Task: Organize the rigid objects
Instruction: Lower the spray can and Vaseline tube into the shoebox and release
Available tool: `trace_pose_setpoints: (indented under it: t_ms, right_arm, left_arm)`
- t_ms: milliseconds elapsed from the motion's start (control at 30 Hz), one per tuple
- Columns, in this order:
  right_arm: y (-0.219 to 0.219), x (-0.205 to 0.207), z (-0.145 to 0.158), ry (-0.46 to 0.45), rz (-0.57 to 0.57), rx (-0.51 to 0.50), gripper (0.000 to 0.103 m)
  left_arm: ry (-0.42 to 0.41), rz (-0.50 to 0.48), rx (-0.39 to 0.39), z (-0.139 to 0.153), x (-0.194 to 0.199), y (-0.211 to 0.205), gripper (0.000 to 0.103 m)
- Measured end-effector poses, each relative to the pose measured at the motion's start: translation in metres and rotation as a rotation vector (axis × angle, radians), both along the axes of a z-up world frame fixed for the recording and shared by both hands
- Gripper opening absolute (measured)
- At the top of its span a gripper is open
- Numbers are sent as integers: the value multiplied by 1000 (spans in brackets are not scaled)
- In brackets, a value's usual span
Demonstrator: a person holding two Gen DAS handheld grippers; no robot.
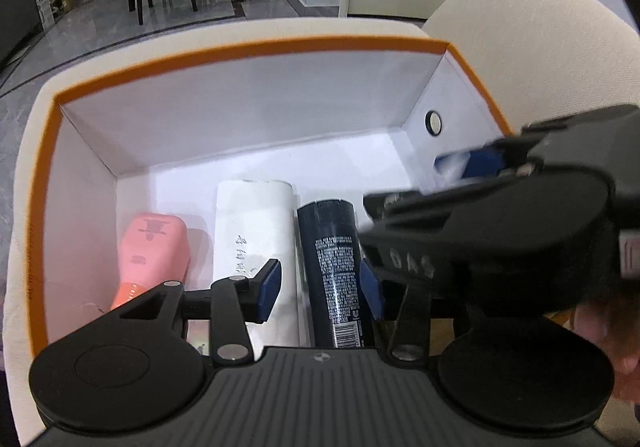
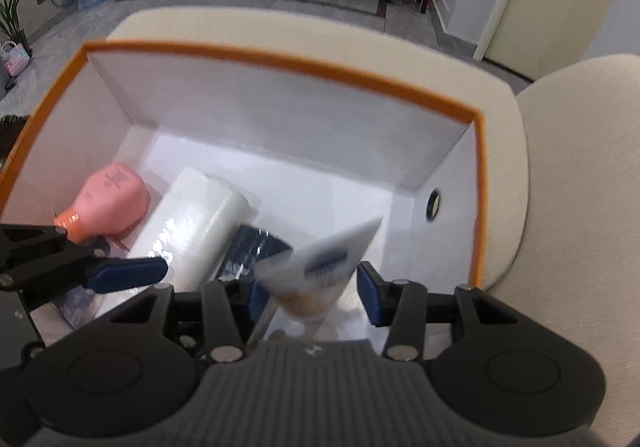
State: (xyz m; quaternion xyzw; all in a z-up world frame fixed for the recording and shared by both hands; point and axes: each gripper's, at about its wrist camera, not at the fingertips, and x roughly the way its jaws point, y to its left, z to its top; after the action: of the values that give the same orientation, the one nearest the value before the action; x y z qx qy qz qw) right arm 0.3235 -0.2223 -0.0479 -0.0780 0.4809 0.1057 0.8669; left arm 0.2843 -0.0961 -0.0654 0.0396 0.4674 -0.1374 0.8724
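Note:
An orange-rimmed white box (image 1: 240, 47) (image 2: 280, 63) sits on a beige cushion. A pink bottle (image 1: 154, 251) (image 2: 112, 199), a white cylinder (image 1: 256, 231) (image 2: 196, 223) and a dark navy can (image 1: 334, 259) (image 2: 256, 243) lie side by side on its floor. My left gripper (image 1: 320, 287) is open and straddles the can, with a gap at its left pad. My right gripper (image 2: 312, 297) is open. A blurred, tilted white tube with a blue label (image 2: 328, 263) stands between its pads, clear of the right one. The right gripper's blue pad (image 1: 482, 163) shows over the box's right side.
The box's right wall has a round grommet hole (image 1: 434, 123) (image 2: 433, 203). A beige cushion back (image 1: 540, 47) rises to the right. The left gripper's finger (image 2: 128, 271) reaches in from the left. A hand (image 1: 616, 331) holds the right gripper. Chairs and stools stand far off.

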Motion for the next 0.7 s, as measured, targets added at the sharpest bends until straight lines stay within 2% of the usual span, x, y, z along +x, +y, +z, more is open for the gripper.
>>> trace_pose_setpoints:
  t_ms: [133, 367, 467, 533, 700]
  right_arm:
    - [-3, -1, 20, -78, -35, -15, 54]
    - [-9, -10, 38, -88, -38, 4, 54]
    - [-12, -24, 45, -82, -22, 17, 43]
    - [-15, -34, 48, -71, -12, 26, 30]
    - [-14, -51, 45, -15, 17, 19, 22]
  left_arm:
    - [-15, 8, -2, 10, -5, 6, 53]
    - [-31, 15, -5, 20, -9, 17, 53]
    - [-35, 22, -5, 22, -11, 22, 53]
    - [-35, 30, -5, 23, -12, 25, 53]
    - [-35, 33, -7, 23, -12, 28, 53]
